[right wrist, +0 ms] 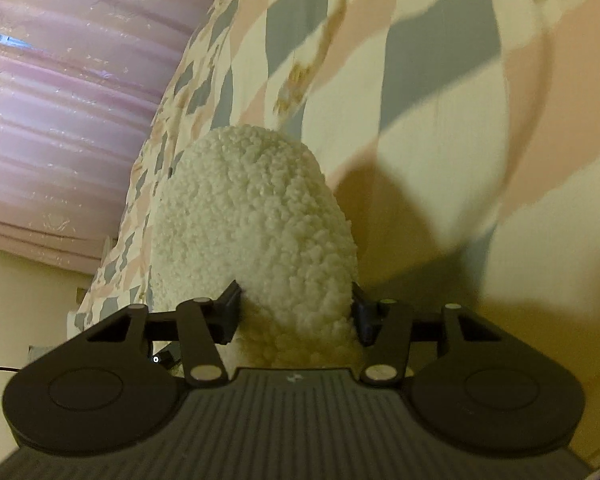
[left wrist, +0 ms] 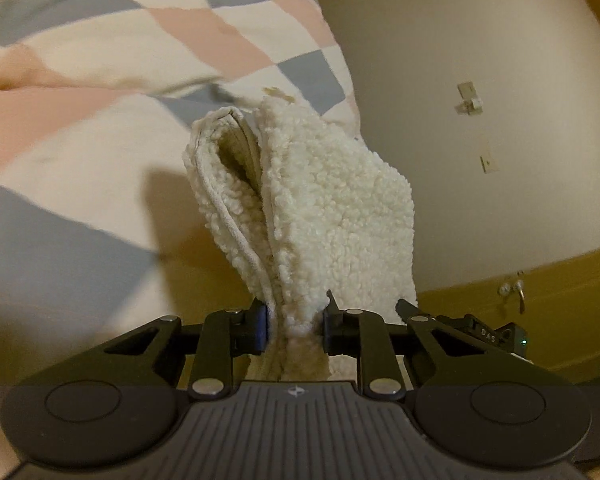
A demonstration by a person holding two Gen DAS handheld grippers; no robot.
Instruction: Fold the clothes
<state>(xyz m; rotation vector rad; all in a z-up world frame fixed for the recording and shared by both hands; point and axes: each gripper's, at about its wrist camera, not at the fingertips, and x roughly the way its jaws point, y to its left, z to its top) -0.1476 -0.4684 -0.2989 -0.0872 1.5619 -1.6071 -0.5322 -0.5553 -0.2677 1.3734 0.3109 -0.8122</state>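
The fluffy cream fleece garment (left wrist: pixel 320 208) is pinched by the left gripper (left wrist: pixel 295 322) and right gripper (right wrist: pixel 296 312), with the checked quilt (left wrist: pixel 100 80) at ten o'clock.

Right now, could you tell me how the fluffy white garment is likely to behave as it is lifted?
The fleece garment will probably flop: it bunches where the left gripper pinches it. Its folded layers gape, so they may slip apart. Its nubbly pile probably resists sliding.

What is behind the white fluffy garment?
Behind the white fluffy garment held by both the left gripper and right gripper lies a checked pink, grey and cream bedcover. The part directly behind it is covered.
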